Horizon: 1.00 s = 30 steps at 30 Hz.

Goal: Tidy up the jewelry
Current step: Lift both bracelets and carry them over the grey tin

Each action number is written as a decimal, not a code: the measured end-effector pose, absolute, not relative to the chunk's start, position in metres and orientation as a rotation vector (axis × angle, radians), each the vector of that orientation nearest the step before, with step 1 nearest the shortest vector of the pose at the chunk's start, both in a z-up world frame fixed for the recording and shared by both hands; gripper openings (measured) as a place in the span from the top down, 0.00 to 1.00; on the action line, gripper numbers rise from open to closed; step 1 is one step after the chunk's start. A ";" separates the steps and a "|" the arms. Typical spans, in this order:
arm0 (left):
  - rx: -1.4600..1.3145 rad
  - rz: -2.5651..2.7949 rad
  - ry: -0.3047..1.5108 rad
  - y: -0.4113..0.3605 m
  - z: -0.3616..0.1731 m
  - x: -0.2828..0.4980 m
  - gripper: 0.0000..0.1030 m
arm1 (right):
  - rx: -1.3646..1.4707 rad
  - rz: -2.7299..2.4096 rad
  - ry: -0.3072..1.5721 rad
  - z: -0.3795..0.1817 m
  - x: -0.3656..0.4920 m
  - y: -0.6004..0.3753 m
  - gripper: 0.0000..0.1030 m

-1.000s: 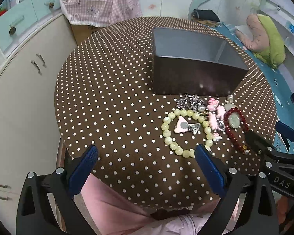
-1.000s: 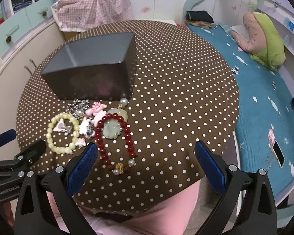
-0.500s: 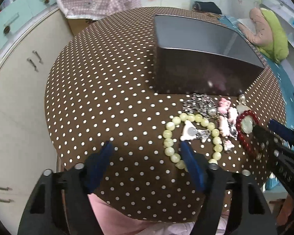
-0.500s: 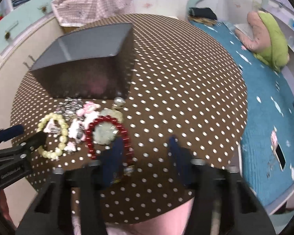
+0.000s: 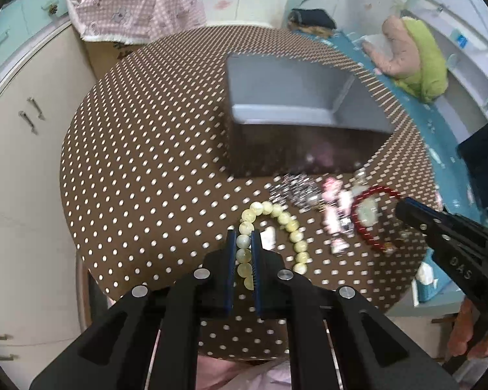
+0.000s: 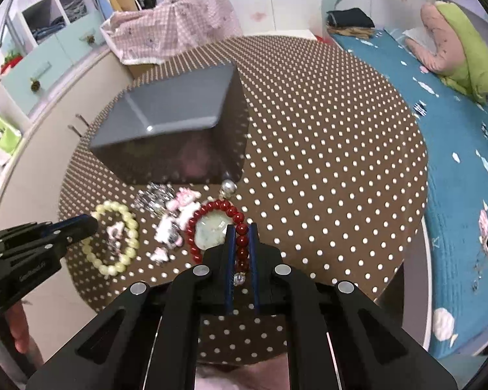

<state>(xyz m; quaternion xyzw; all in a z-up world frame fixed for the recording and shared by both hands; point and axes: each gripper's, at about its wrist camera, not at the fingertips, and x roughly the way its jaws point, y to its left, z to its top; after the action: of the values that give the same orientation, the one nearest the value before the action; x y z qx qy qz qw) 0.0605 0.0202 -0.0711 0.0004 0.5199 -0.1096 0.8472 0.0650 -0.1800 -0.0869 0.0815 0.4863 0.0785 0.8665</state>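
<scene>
Left wrist view, item one: left gripper (image 5: 244, 253), jaws clenched on the near arc of the yellow bead bracelet (image 5: 276, 227); the gripped run of beads lies lengthwise between the pads, the rest of the loop fanning ahead and to the right on the polka-dot tablecloth (image 5: 146, 162).

Item two, right wrist view: right gripper (image 6: 240, 253), jaws clenched on the right-hand arc of the red bead bracelet (image 6: 218, 224), beads again lengthwise in the jaws; a pale green pendant (image 6: 211, 232) sits inside the loop.

Item three: grey storage box (image 5: 296, 104), open-topped, directly beyond both bracelets, across the loose pile of silver chain (image 5: 296, 188) and pink-and-white charms (image 5: 336, 214). Judged relation for the coming move: the box lies ahead of both jaws, about equally near to each hand, so each bracelet must be lifted forward over the near wall.

Change from a second ago: both grippers then stood wide open, short of the bracelets; both have since closed on beads.
</scene>
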 end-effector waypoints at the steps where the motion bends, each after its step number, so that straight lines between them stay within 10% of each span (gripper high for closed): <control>1: 0.001 -0.240 1.085 0.020 -0.066 0.060 0.92 | 0.173 0.171 1.011 -0.083 0.062 -0.180 0.92; 30: -0.006 -0.310 0.808 0.013 0.036 0.076 0.92 | 0.086 0.233 0.743 0.038 0.089 -0.155 0.92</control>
<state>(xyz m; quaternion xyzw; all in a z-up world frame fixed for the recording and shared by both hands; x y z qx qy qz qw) 0.0758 0.0125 0.0359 -0.0029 0.3916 -0.1502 0.9078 0.0890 -0.1546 0.0380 0.0418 0.3621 0.1136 0.9242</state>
